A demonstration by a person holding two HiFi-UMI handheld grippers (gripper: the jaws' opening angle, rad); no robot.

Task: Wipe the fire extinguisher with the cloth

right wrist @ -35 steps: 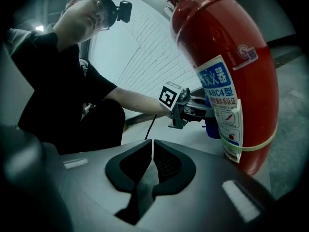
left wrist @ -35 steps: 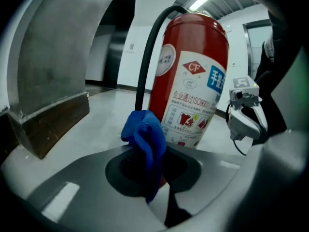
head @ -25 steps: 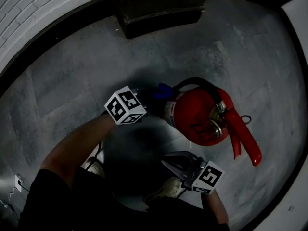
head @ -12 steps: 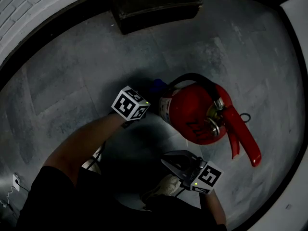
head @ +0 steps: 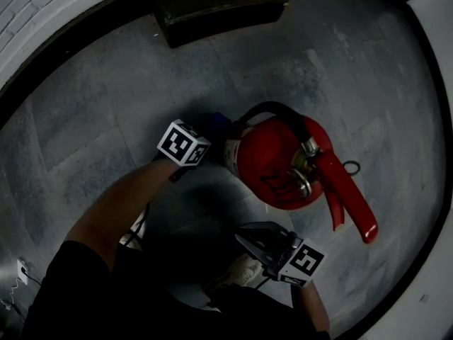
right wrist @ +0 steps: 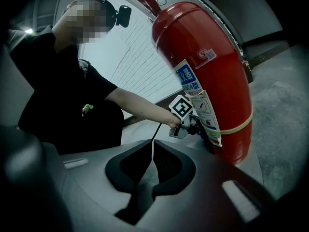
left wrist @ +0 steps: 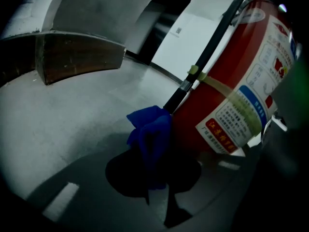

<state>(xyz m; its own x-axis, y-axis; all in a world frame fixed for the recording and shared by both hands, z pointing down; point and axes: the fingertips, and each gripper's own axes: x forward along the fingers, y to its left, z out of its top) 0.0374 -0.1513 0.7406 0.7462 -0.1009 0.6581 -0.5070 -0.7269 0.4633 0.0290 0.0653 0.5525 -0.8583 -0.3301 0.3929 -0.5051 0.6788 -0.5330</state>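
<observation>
Left forearm reaches forward, the left gripper (head: 212, 139) angled down and clamping the blue cloth (left wrist: 152, 144) against the fire extinguisher (head: 276, 168). The right gripper (right wrist: 150, 164) hangs nearby, closed and empty.

My left arm (head: 117, 207) comes in bare from 7 o'clock toward the middle of the head view, forearm straight and wrist tipped downward. My left claw (head: 214, 129) points toward 2 o'clock with its marker cube (head: 182, 143) riding on top, and its jaws are clamped on a bunched blue cloth (left wrist: 152, 141). My right claw (head: 244, 237) sits low at 6 o'clock, close to my body, and points toward 10 o'clock. Its jaws are pressed together, with only 1 thin slit between them, and they are empty.
</observation>
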